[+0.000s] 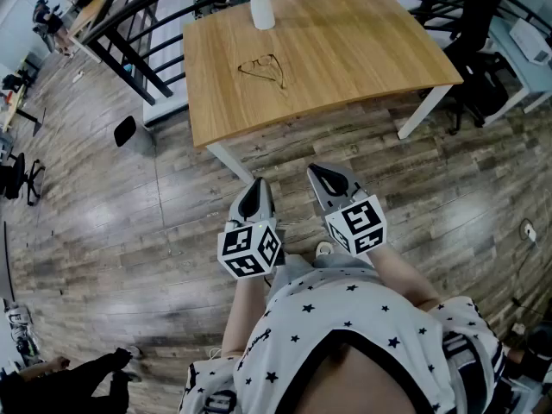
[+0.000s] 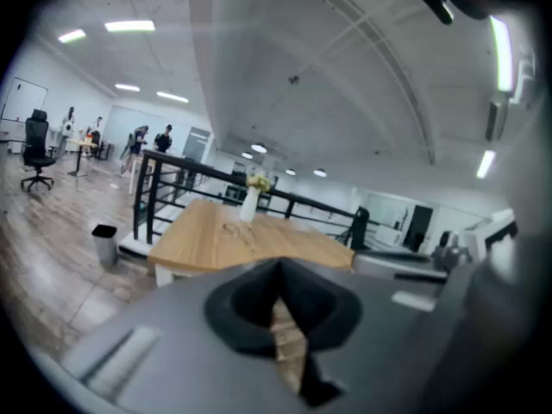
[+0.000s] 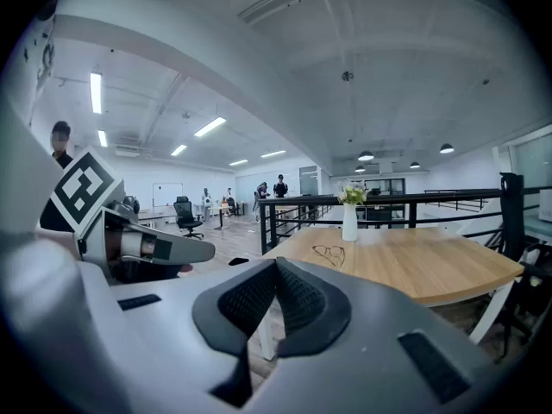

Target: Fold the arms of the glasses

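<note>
Well beyond both hand-held grippers (image 1: 256,185) (image 1: 318,172) — glasses (image 1: 261,67) on table (image 1: 362,50).

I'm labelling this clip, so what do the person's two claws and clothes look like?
The left claw and right claw are grey tapered shells with black ribbed pads. Each carries a white cube printed with black square markers. The person wears a white shirt with black stars, forearms bare.

- Wooden table (image 1: 362,50) on white legs stands on a plank floor (image 1: 103,231).
- Glasses (image 1: 261,67) lie on its left half, arms unfolded.
- White vase (image 1: 261,9) stands upright near the far edge, beyond the glasses.
</note>
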### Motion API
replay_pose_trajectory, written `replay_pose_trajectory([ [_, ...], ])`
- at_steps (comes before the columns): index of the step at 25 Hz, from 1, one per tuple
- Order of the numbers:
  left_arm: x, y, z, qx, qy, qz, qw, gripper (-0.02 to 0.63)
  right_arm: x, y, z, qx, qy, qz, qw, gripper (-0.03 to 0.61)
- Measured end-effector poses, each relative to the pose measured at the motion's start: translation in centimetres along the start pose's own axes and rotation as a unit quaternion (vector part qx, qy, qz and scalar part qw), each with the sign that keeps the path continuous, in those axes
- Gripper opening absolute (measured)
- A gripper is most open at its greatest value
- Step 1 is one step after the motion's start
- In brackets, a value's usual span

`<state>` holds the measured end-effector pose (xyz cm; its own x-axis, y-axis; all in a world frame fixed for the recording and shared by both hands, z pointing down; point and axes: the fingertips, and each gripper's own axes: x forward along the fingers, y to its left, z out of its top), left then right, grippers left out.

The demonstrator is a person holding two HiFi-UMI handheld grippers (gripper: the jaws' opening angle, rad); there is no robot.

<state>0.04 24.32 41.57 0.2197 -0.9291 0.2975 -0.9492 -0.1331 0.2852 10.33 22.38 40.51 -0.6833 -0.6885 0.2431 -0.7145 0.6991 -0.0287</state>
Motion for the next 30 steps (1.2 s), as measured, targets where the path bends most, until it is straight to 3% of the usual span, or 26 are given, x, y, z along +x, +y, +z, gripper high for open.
replay_pose_trajectory([
  [10, -2.3, -0.1, -1.0, -0.020, 0.000, 0.008, 0.9998, 0.008, -1.6, 0.5, -0.7, 0.003, 0.007, -0.001, 1.000, 0.017],
  [30, -0.4, -4.2, -2.8, -0.017, 0.006, 0.015, 0.9997, 0.008, -3.1, -3.1, -1.4, -0.011, -0.003, 0.021, 1.000, 0.018],
])
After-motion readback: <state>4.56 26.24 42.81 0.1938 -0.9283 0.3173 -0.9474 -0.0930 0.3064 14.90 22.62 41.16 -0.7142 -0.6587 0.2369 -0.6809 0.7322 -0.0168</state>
